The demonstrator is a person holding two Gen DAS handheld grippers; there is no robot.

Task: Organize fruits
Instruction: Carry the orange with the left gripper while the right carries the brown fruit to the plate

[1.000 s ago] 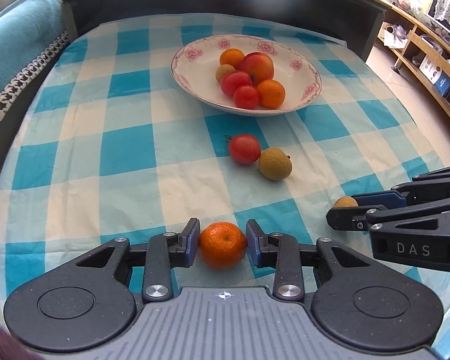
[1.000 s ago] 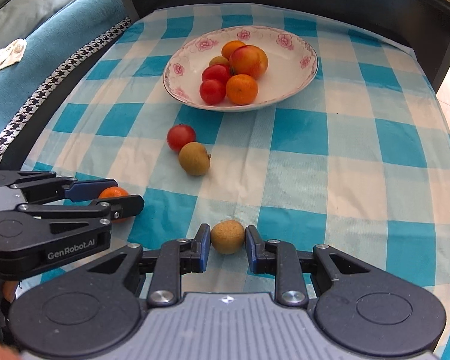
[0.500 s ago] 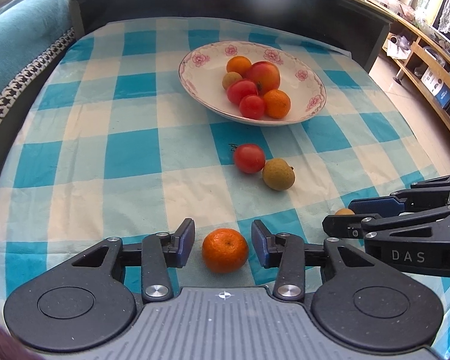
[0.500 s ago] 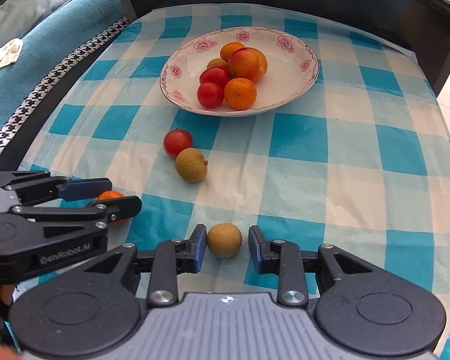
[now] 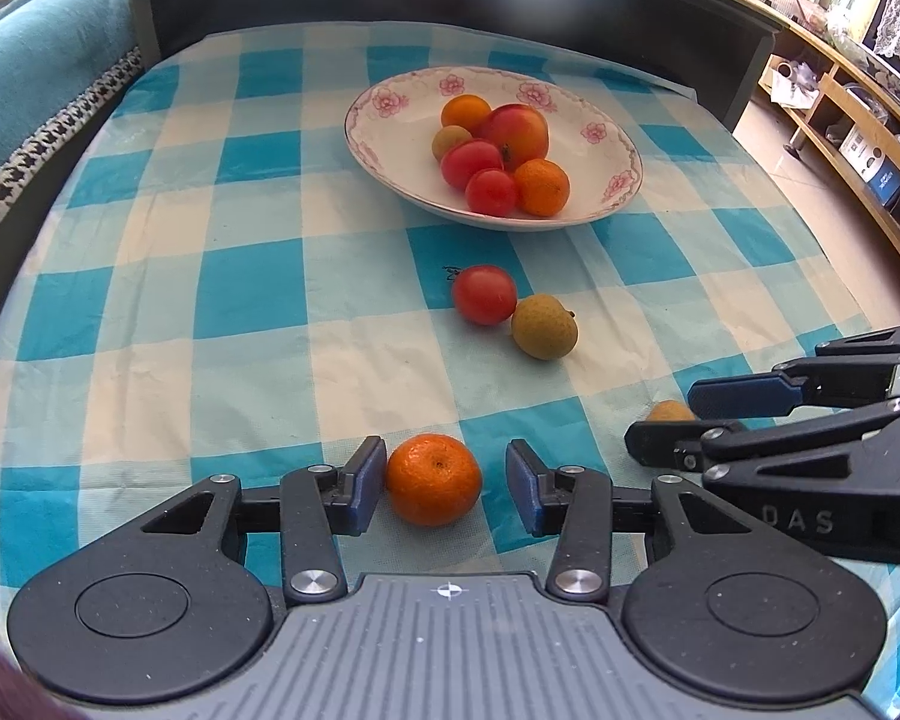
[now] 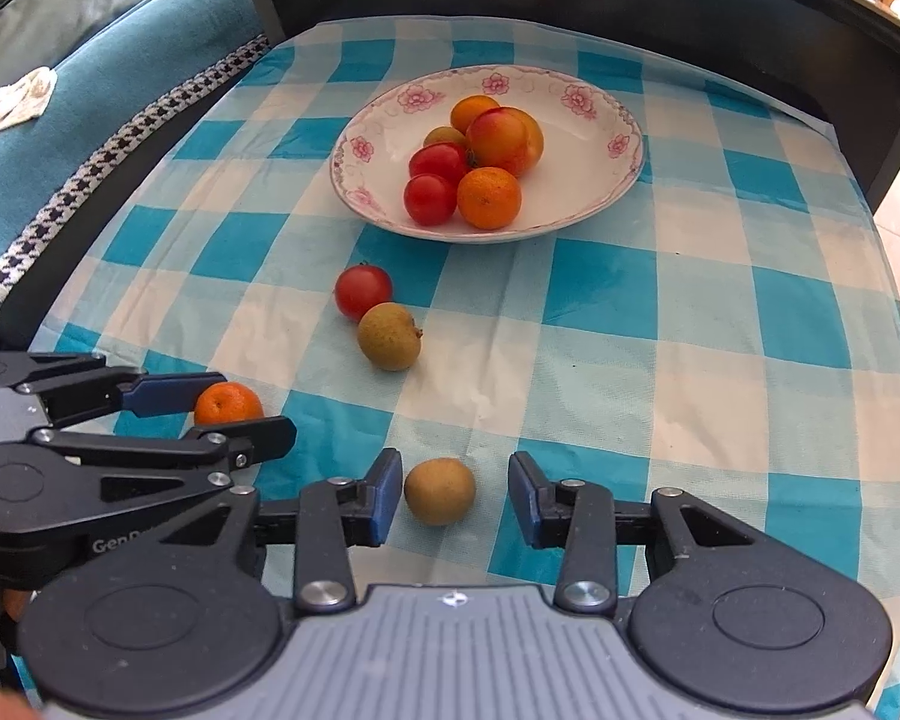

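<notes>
A mandarin [image 5: 433,479] rests on the blue-checked tablecloth between the pads of my left gripper [image 5: 445,483], which is open; the left pad is close to it, the right pad stands clear. My right gripper [image 6: 455,492] has its jaws opening, and a brown longan [image 6: 439,491] lies between them with a gap on each side. In the middle of the cloth a red tomato [image 5: 484,294] touches a second longan [image 5: 544,326]. Beyond them, the flowered white bowl [image 5: 390,138] holds several fruits.
A dark raised board [image 5: 450,18] closes the far end of the table. A teal sofa [image 5: 42,60] runs along the left side, and a wooden shelf [image 5: 840,96] stands off to the right. The two grippers sit side by side near the front edge.
Both grippers' jaws have spread apart. The mandarin and the brown longan, pinched a second ago, now lie free on the cloth. Neither hand has shifted.
</notes>
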